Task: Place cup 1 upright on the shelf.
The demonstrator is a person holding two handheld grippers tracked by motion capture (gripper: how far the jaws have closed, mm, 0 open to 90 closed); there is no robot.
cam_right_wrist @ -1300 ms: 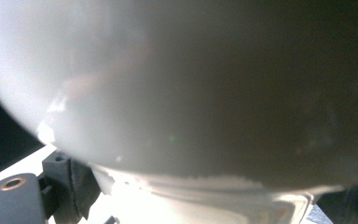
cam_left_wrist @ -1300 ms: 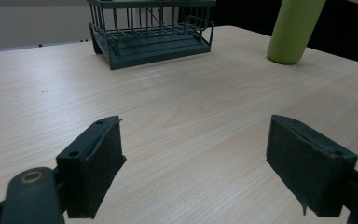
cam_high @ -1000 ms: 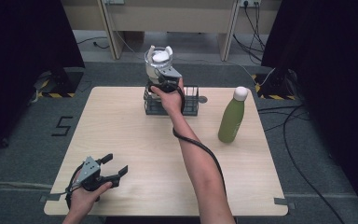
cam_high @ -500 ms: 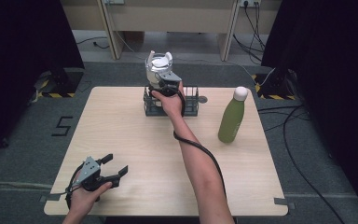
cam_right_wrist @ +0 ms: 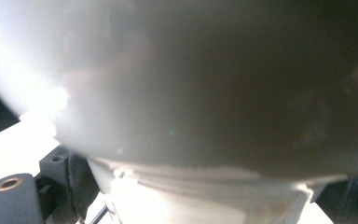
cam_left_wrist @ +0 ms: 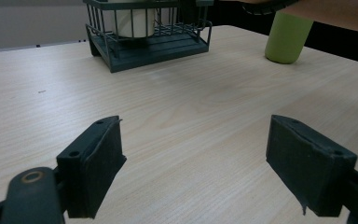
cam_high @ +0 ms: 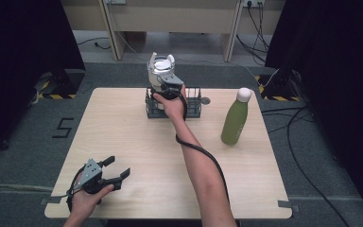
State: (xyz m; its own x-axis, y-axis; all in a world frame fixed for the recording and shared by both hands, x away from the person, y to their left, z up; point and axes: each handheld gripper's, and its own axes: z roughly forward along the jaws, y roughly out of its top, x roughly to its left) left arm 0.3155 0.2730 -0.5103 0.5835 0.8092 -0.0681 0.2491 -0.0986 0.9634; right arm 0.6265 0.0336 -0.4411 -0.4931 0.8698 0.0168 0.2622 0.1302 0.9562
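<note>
Showing a black "5" (cam_high: pixel 64 127) on the floor beside the table (cam_high: pixel 123 123).

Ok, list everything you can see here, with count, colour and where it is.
cup: one, white, in the right tool over the rack's left end
wire rack: one, dark green, far middle of the table
bottle: one, green with white cap, upright, right of the rack
table: one, light wood, centre
number marking: one, black, on the floor left of the table
left tool: one, black, open, near left corner
right tool: one, black, gripping the cup
</note>
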